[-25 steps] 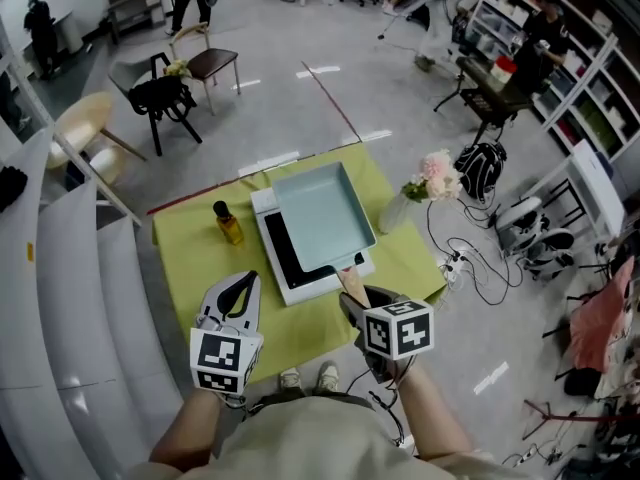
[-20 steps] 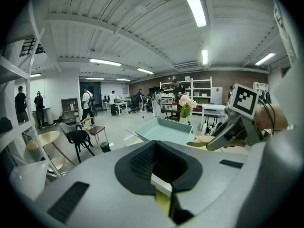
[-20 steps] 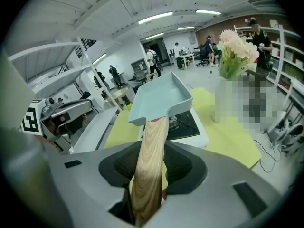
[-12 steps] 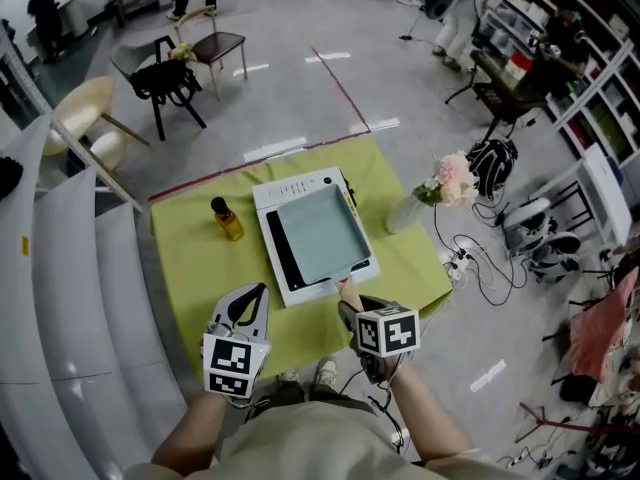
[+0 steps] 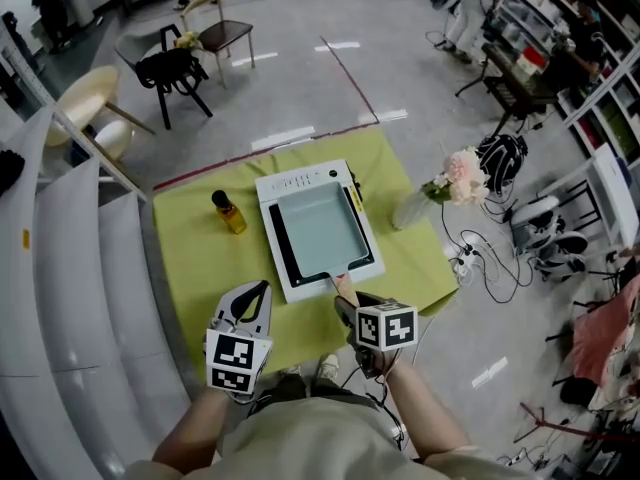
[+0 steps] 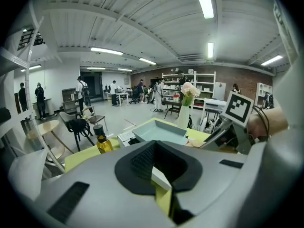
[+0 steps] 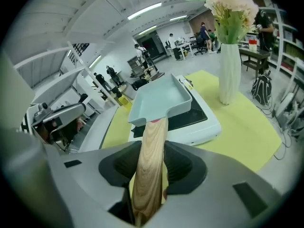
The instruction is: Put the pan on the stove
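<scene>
Jaws of right gripper (image 7: pixel 151 167), part-open, clamp pan handle (image 7: pixel 153 137).

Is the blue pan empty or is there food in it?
Empty: the head view looks down into the pan and shows only its bare pale blue bottom.

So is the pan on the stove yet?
Nearly. Done: the light blue square pan lies over the white flat stove on the green-covered table. In hand: the right gripper is clamped on the pan's wooden handle. Left: letting go. Whether the pan's weight rests fully on the stove, I cannot tell.
</scene>
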Demonstrator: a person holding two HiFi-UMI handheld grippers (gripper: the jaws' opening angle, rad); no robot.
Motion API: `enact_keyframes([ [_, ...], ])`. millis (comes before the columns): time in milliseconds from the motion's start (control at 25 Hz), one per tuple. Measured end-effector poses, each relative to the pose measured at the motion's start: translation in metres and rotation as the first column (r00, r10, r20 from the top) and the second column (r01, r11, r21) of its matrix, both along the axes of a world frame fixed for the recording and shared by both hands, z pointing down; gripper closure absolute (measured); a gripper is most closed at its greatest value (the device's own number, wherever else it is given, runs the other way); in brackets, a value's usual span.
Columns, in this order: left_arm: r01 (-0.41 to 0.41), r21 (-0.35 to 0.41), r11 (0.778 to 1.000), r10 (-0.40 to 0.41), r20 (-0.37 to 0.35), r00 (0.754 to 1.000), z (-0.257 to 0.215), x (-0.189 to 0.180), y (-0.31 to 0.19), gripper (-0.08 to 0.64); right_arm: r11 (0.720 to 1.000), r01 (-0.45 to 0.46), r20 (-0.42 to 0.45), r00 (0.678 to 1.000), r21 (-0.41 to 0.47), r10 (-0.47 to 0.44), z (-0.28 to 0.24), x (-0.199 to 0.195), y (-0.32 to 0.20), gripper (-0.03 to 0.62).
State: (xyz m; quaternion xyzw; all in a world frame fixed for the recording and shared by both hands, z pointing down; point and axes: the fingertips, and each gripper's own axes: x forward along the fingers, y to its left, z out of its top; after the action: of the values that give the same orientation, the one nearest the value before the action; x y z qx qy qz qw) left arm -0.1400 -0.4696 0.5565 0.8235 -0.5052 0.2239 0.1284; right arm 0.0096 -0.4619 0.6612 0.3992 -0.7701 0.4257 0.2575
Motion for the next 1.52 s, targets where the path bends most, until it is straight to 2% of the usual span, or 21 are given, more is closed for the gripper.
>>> enact_keyframes([
  [240,0.007,-0.004,1.0,-0.007,0.002,1.0,0.002,0.001,0.002,0.554,0.999,0.031,-0.038,0.999,0.005,-0.031,0.006,0.0,-0.001,0.431],
  [400,0.005,0.006,1.0,-0.005,0.006,1.0,-0.005,0.004,0.004,0.554,0.997,0.052,-0.1,0.994,0.061,-0.046,-0.003,0.008,-0.006,0.365],
  [480,0.007,0.021,1.0,-0.007,0.01,1.0,-0.008,0.004,0.005,0.554,0.993,0.073,-0.132,0.989,0.097,-0.059,-0.01,0.012,-0.008,0.362],
  [600,0.005,0.054,0.999,-0.006,0.016,1.0,-0.022,0.006,0.006,0.552,0.986,0.062,-0.13,0.991,0.154,-0.042,-0.033,0.02,-0.013,0.376],
  [840,-0.007,0.137,0.991,0.002,0.037,0.999,-0.064,0.007,0.011,0.553,0.954,0.008,-0.055,0.998,0.301,0.01,-0.103,0.032,-0.021,0.462],
  [1040,-0.025,0.223,0.975,0.013,0.056,0.998,-0.105,0.011,0.02,0.552,0.903,-0.019,0.007,1.0,0.429,0.018,-0.169,0.037,-0.016,0.503],
  [1200,-0.002,0.28,0.96,0.005,-0.01,1.0,-0.145,0.009,0.028,0.553,0.847,-0.021,0.043,0.999,0.53,-0.002,-0.218,0.042,-0.006,0.556],
  [1280,0.013,0.325,0.946,-0.005,-0.027,1.0,-0.168,0.006,0.033,0.553,0.815,-0.028,0.054,0.999,0.578,-0.004,-0.241,0.047,0.0,0.572],
  [1440,0.015,0.418,0.909,-0.015,-0.005,1.0,-0.205,0.002,0.044,0.553,0.751,-0.047,0.077,0.997,0.658,-0.005,-0.283,0.054,0.016,0.581],
  [1520,0.014,0.448,0.894,-0.013,-0.005,1.0,-0.218,0.002,0.05,0.553,0.707,-0.068,0.091,0.996,0.704,0.005,-0.305,0.058,0.025,0.586],
])
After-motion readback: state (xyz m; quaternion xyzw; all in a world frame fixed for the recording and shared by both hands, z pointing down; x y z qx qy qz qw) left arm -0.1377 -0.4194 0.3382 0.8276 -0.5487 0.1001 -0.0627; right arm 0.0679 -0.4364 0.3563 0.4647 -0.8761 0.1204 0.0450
